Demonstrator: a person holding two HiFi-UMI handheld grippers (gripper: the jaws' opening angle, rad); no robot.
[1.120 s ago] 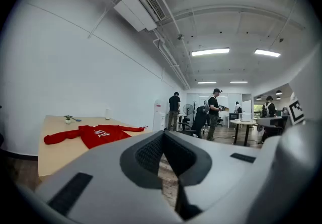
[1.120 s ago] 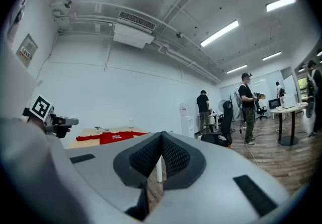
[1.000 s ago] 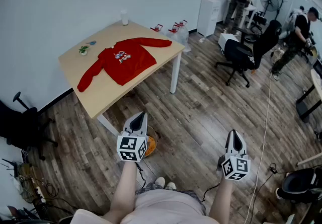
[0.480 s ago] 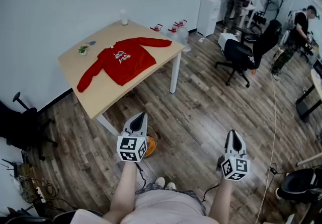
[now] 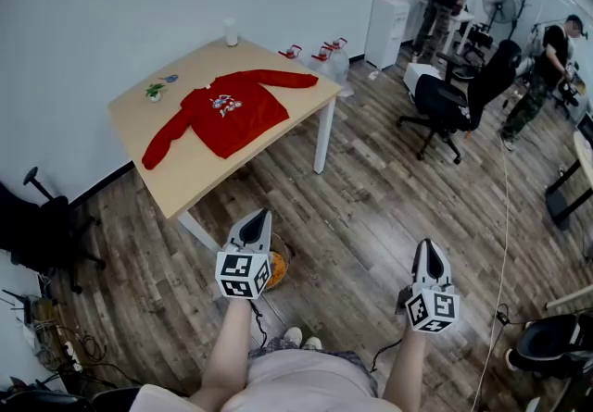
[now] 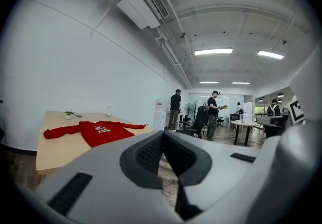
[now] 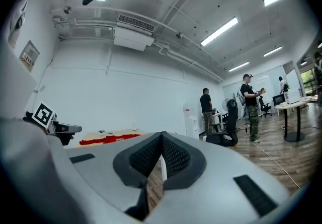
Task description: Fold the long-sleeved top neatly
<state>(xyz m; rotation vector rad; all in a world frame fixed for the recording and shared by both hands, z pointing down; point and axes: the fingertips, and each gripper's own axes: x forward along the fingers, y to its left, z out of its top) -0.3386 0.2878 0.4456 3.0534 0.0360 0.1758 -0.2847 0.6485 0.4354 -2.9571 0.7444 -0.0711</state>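
standing well short of the table [image 5: 199, 181]: both grippers, left gripper [image 5: 257, 216] and right gripper [image 5: 432, 251], closed, empty; red top [image 5: 227, 111] unfolded, approach needed.

Head view looks down; gripper views, seemingly level, share the distant table [image 5: 199, 174].

Lighting: bright, even, indoor. Source: ceiling strip lights [image 6: 213, 51], blown out to white glare in both gripper views. Shadows: soft and faint on the wooden floor [image 5: 371, 206]. Distortion: strong fisheye bowing, with black vignette at gripper-view corners. Focus: distant room sharp, nearest foreground soft. Head view shows no motion blur.
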